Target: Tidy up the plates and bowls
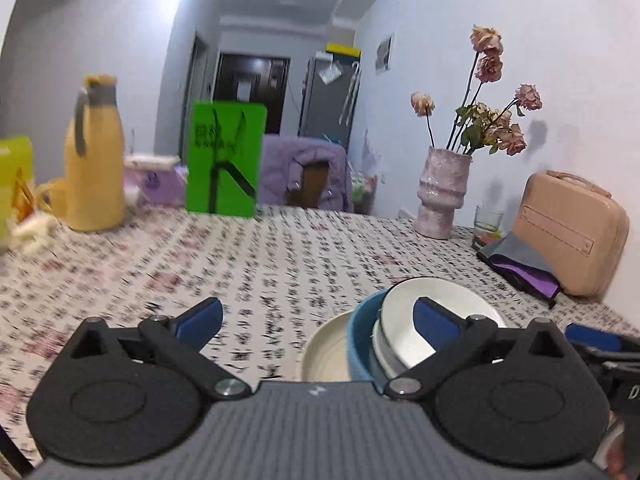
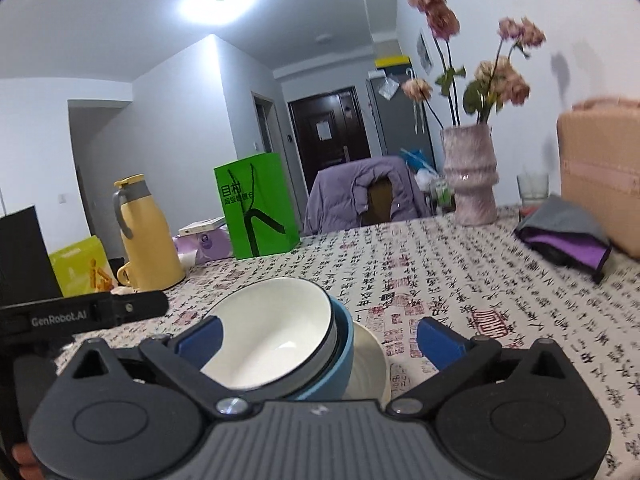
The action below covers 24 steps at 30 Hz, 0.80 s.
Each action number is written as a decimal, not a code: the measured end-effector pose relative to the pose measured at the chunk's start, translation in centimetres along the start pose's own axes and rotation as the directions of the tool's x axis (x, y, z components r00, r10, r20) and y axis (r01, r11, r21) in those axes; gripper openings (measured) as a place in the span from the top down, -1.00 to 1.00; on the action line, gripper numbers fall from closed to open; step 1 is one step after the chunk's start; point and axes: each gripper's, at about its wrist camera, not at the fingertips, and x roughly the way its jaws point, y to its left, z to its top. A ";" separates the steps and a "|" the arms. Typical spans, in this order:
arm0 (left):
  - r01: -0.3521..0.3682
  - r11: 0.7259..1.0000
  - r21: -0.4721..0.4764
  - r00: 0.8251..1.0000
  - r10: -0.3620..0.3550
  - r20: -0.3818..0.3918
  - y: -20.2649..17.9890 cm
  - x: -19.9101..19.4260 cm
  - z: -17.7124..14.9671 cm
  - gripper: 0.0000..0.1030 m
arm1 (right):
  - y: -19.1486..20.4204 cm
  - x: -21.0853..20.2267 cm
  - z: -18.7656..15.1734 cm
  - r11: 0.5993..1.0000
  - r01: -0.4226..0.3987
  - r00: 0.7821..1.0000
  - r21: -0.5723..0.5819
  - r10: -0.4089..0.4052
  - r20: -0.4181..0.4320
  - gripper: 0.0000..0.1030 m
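The stacking looks close to finished, as far as these views show. On the counter [image 2: 460, 264], under its calligraphy-print cloth, a white bowl [image 2: 276, 332] sits nested and tilted inside a blue bowl [image 2: 345, 354], and the blue bowl rests on a cream plate [image 2: 370, 368]. The white bowl leans instead of sitting level, so my judgement is that what remains is to seat it squarely and perhaps move the stack to its place; no other loose dishes are visible.

The left claw [image 1: 316, 318] is released, its blue pads spread wide with nothing between them, and it hovers with the stack off to its right. The right claw [image 2: 318, 338] is likewise spread wide and grasps nothing; the stack shows between its pads, nearer the left one, though I cannot tell whether anything touches.

From left to right along the far side of the counter stand a yellow-green box [image 2: 80, 266], a yellow thermos jug [image 2: 146, 236], a lilac tissue pack [image 2: 204, 246], a green paper bag [image 2: 256, 206], a pink vase [image 2: 470, 176] of dried roses, a drinking glass [image 2: 532, 188], a grey-and-purple pouch [image 2: 564, 232] and a beige case [image 2: 600, 172]. A chair draped with a lilac jacket [image 2: 360, 192] stands beyond the counter. All of these sit well apart from the stack, so nothing blocks it; the main risk I see is the two claws crowding each other, since they hang close together.
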 end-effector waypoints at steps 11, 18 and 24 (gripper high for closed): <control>-0.028 0.997 0.067 0.998 0.024 0.061 1.1 -6.7 -3.7 -1.00 | 2.5 -5.7 -2.9 0.995 0.040 0.999 -0.094 -0.038 0.020 -1.00; -0.026 0.995 0.096 0.998 0.020 0.061 1.1 -9.5 -6.0 -1.00 | 3.6 -7.9 -4.8 0.994 0.044 0.999 -0.103 -0.044 -0.002 -1.00; -0.019 0.995 0.095 0.997 0.012 0.074 1.4 -11.7 -7.3 -1.00 | 4.5 -10.0 -6.0 0.991 0.050 0.999 -0.123 -0.049 0.009 -1.00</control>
